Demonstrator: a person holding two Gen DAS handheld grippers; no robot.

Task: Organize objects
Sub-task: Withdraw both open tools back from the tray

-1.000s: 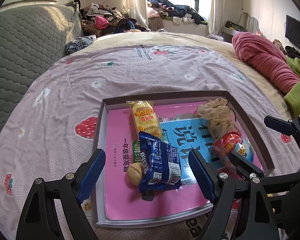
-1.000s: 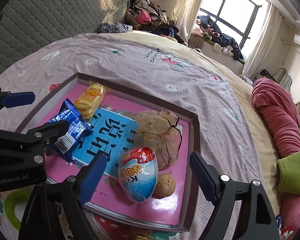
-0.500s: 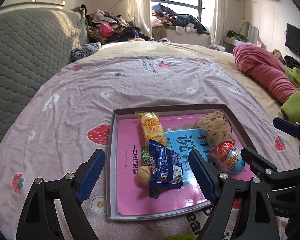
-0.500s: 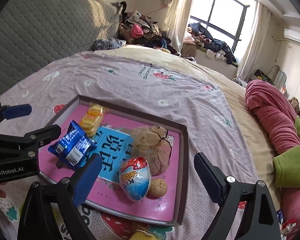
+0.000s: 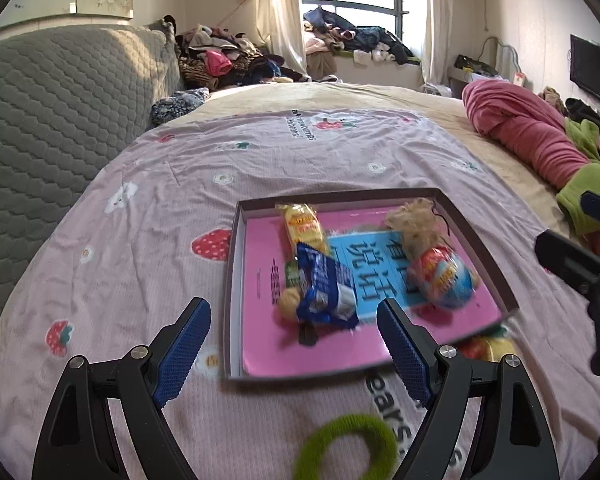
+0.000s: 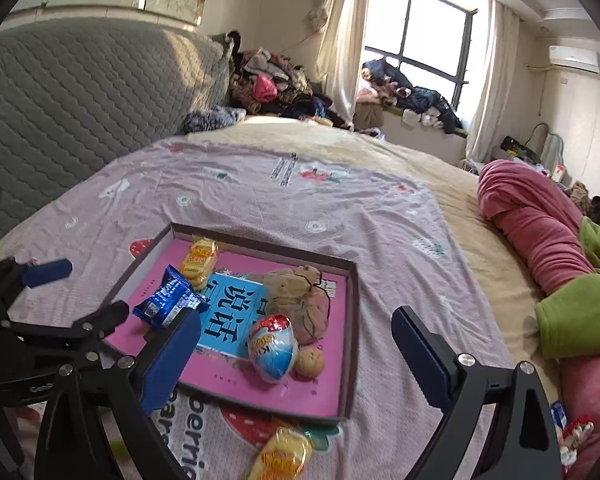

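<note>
A shallow brown box (image 5: 232, 276) (image 6: 352, 320) lies on the bed with a pink book (image 5: 268, 344) (image 6: 260, 384) in it. On the book lie a blue snack packet (image 5: 326, 292) (image 6: 166, 298), a yellow snack packet (image 5: 304, 226) (image 6: 199, 260), a red-and-blue egg (image 5: 442, 278) (image 6: 271, 348), a beige net pouch (image 5: 414, 224) (image 6: 296, 300) and a walnut (image 6: 309, 362). My left gripper (image 5: 294, 344) is open and empty above the box's near left corner. My right gripper (image 6: 296, 356) is open and empty above the box's near right part.
A green hair tie (image 5: 346, 446) lies on the pink strawberry sheet (image 5: 140, 240) in front of the box. Another yellow packet (image 6: 282, 456) lies before the box. A grey quilted headboard (image 5: 40, 120) is left; a rolled pink blanket (image 6: 540, 232) is right.
Both grippers have pulled back and up from the box, so it looks smaller and farther. The green hair tie and the loose yellow packet have come into view. Both stay open.
</note>
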